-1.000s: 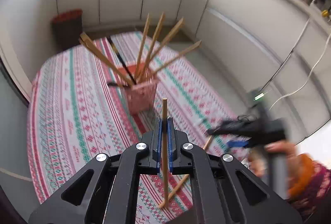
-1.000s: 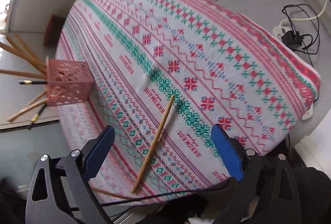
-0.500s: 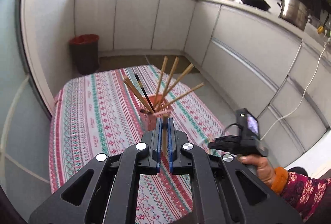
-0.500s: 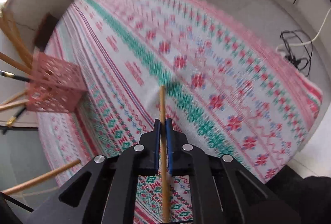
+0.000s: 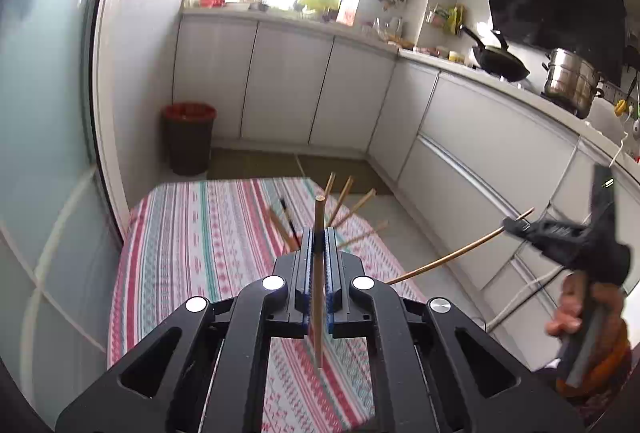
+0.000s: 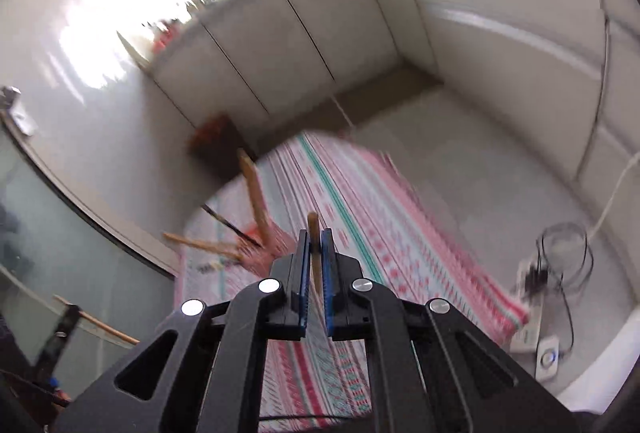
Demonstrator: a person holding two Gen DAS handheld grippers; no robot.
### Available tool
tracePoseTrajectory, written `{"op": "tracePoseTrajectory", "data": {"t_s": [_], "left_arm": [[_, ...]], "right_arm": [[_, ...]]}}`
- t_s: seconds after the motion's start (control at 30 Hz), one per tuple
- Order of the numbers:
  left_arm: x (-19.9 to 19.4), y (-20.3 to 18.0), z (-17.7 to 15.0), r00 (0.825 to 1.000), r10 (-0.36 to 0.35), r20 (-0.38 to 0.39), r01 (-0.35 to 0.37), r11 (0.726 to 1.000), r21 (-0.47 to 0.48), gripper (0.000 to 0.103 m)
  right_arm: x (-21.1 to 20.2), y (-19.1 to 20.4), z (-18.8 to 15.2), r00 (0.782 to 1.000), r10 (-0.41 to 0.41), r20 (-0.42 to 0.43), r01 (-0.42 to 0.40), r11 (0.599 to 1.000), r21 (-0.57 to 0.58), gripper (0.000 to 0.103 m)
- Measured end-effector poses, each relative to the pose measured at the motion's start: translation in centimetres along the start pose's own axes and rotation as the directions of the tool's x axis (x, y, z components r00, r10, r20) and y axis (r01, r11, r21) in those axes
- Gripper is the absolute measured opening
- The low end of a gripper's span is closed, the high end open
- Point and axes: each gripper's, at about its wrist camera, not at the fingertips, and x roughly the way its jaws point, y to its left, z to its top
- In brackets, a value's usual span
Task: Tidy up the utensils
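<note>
- both claws sit high above the table (image 5: pixel 192 233), each clamped on one wooden chopstick, which i read as carrying the sticks over to the pink holder (image 6: pixel 276 247) at the far middle of the patterned cloth.
- the left gripper (image 5: pixel 319 257) has its blue pads pressed tight on its chopstick (image 5: pixel 319 293), which stands nearly upright through the jaws, tip above and tail hanging below; held upright like that it should drop straight in.
- the right gripper (image 6: pixel 315 257), off to the right, is closed on the other chopstick (image 6: pixel 314 237), pinched near one end so the rest trails out toward the near side.
- the holder already bristles with chopsticks (image 5: pixel 352 203) fanned outward, plus a dark one, so the gaps between them are narrow.
- no loose sticks show on the cloth from here, though the claws hide its near part.
</note>
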Motion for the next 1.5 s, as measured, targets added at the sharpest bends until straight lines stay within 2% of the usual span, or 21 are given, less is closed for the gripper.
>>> {"op": "tracePoseTrajectory", "data": {"t_s": [0.2,0.4,0.53,0.63,0.7,0.73,0.77,0.87,0.97,1.07,1.23,1.37,1.43,1.5], "left_arm": [[1.1,-2.4,5.0,0.996,0.022,0.087,-0.026,0.999,0.044,0.004],[5.9,-3.1,8.2,0.991,0.057,0.118,-0.060,0.998,0.025,0.004],[10.1,-2.3,8.0,0.992,0.096,0.083,-0.098,0.995,0.015,0.004],[13.5,-1.2,6.9,0.994,0.102,0.022,-0.102,0.995,-0.021,0.006],[15.5,-0.3,5.9,0.995,0.092,-0.040,-0.094,0.995,-0.046,0.010],[15.9,0.3,5.2,0.994,0.096,-0.052,-0.099,0.993,-0.066,0.018],[15.7,0.7,5.0,0.993,0.103,-0.050,-0.106,0.992,-0.071,0.023],[13.1,1.2,6.1,0.993,0.111,0.026,-0.108,0.990,-0.090,0.027],[10.7,1.3,7.0,0.987,0.135,0.092,-0.125,0.986,-0.109,0.048],[9.7,1.3,7.3,0.983,0.144,0.117,-0.130,0.984,-0.119,0.056],[9.4,1.7,7.5,0.983,0.147,0.107,-0.133,0.983,-0.130,0.056],[9.5,3.1,8.4,0.981,0.170,0.096,-0.154,0.976,-0.156,0.057],[10.3,5.3,8.6,0.981,0.190,0.047,-0.176,0.961,-0.212,0.062],[12.0,8.8,7.9,0.979,0.199,-0.040,-0.202,0.932,-0.301,0.065]], "right_arm": [[-4.3,3.7,6.2,0.984,0.135,0.115,-0.130,0.990,-0.048,0.006],[-4.0,6.4,9.3,0.971,0.175,0.161,-0.155,0.979,-0.130,0.006],[-1.4,7.8,10.2,0.976,0.175,0.130,-0.152,0.974,-0.167,0.006],[1.2,8.2,10.2,0.982,0.167,0.091,-0.148,0.972,-0.180,0.006],[3.1,8.2,9.9,0.986,0.156,0.066,-0.141,0.972,-0.188,0.006],[3.9,8.2,9.7,0.987,0.151,0.054,-0.139,0.972,-0.187,0.006],[4.8,8.1,9.6,0.988,0.150,0.037,-0.141,0.973,-0.185,0.006],[6.2,8.3,9.3,0.988,0.155,0.019,-0.149,0.972,-0.180,0.006],[7.2,8.8,9.0,0.989,0.145,0.024,-0.138,0.972,-0.188,0.006],[7.9,9.6,8.7,0.992,0.126,0.030,-0.117,0.970,-0.212,0.006],[9.3,10.9,8.0,0.995,0.093,0.042,-0.080,0.966,-0.245,0.006],[9.8,11.2,8.0,0.993,0.114,0.029,-0.104,0.968,-0.229,0.006],[9.5,11.1,8.3,0.991,0.127,0.027,-0.118,0.968,-0.222,0.006],[9.1,11.1,8.5,0.988,0.151,0.023,-0.143,0.967,-0.212,0.006]]}}
